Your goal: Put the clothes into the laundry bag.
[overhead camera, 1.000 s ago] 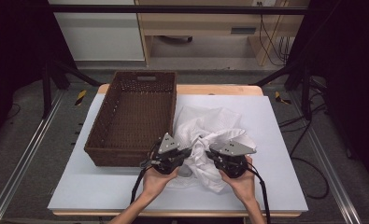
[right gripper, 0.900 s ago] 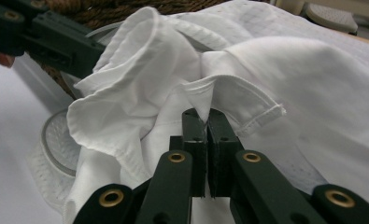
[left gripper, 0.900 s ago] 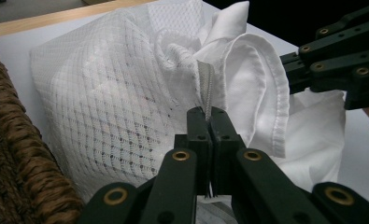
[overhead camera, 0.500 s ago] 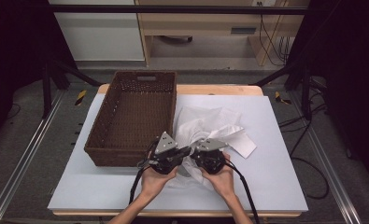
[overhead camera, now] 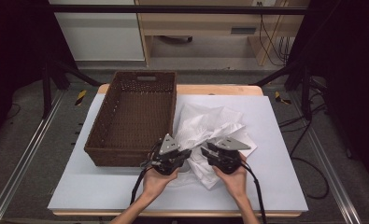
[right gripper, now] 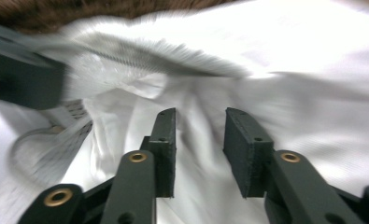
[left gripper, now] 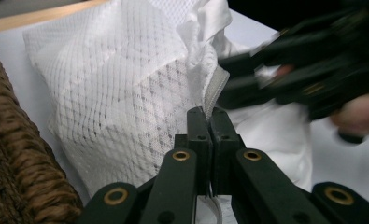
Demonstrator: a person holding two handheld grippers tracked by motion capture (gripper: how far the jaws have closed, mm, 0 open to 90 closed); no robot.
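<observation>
A white mesh bag [overhead camera: 205, 123] lies crumpled on the table beside a brown wicker basket [overhead camera: 126, 151]. My left gripper [overhead camera: 187, 153] is shut on the bag's hemmed edge; in the left gripper view the jaws [left gripper: 209, 114] pinch that grey-white hem, with the mesh [left gripper: 121, 79] bulging behind. My right gripper [overhead camera: 205, 151] sits just to the right, pointing at the left one. Its jaws have just been opening. In the right gripper view it [right gripper: 200, 116] stands open over white fabric [right gripper: 285, 74], with nothing pressed between the pads.
The basket's woven wall [left gripper: 14, 163] stands close on the left of the bag. The pale blue table top [overhead camera: 275, 186] has free room at the right and along the front. Dark frame legs and cables flank the table.
The right gripper swung left up against the left gripper, carrying a fold of fabric, then drew back a little to the right with its jaws parted. The left gripper has stayed put.
</observation>
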